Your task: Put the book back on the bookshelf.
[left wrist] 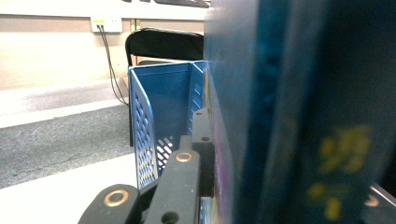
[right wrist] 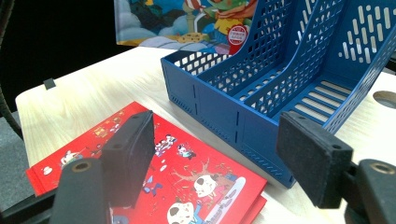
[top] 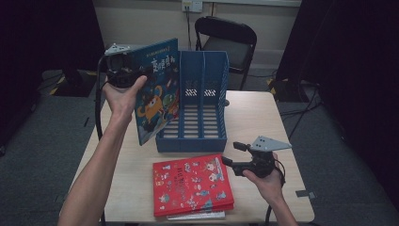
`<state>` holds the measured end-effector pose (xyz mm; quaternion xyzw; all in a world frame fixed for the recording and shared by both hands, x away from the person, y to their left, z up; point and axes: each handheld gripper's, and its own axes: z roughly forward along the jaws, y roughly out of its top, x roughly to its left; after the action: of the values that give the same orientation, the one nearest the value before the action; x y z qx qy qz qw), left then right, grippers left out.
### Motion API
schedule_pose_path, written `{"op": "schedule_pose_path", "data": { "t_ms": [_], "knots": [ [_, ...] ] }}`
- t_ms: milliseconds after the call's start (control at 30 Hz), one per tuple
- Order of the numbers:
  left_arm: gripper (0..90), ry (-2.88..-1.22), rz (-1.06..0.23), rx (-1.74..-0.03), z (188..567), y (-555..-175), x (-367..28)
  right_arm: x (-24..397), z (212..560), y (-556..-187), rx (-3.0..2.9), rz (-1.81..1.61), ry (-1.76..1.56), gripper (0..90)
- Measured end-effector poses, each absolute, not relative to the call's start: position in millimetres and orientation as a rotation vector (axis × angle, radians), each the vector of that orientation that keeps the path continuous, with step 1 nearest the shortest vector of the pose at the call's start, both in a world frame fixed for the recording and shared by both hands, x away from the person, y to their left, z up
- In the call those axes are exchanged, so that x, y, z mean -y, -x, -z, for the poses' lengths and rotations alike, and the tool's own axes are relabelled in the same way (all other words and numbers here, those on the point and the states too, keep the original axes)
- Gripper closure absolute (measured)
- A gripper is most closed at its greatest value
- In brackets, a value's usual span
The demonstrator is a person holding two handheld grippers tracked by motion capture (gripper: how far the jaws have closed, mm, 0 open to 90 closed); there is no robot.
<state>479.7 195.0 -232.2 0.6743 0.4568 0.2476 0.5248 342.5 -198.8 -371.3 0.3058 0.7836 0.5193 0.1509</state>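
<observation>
We see the blue picture book (top: 157, 89), its cover showing an orange cartoon creature and yellow characters, clamped near its upper edge in the left claw (top: 123, 71). It stands upright and slightly tilted, raised off the table (top: 127, 155), with its lower edge at the left wall of the blue three-slot file rack (top: 200, 101). In the left gripper view we see the book (left wrist: 289, 112) edge-on beside the rack (left wrist: 159, 116).

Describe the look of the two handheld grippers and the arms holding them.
Both the left gripper and the right gripper are black, each topped by a grey three-cornered plate and trailing a black cable. The right one's pads are flat, dark rectangular blocks on arms with brass-coloured rivets. Both forearms are bare, without sleeves.
</observation>
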Motion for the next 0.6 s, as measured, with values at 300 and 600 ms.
{"op": "schedule_pose_path", "data": {
  "t_ms": [300,600],
  "knots": [
    [83.6,-1.547,-0.646,-1.131,239.2,-492.1,-184.2,197.9,374.1,-343.0,-2.264,-1.486,-0.879,27.8],
    [83.6,-1.530,-0.700,-1.136,246.3,-499.5,-169.9,198.2,376.3,-343.4,-2.269,-1.485,-0.883,27.8]
  ]
}}
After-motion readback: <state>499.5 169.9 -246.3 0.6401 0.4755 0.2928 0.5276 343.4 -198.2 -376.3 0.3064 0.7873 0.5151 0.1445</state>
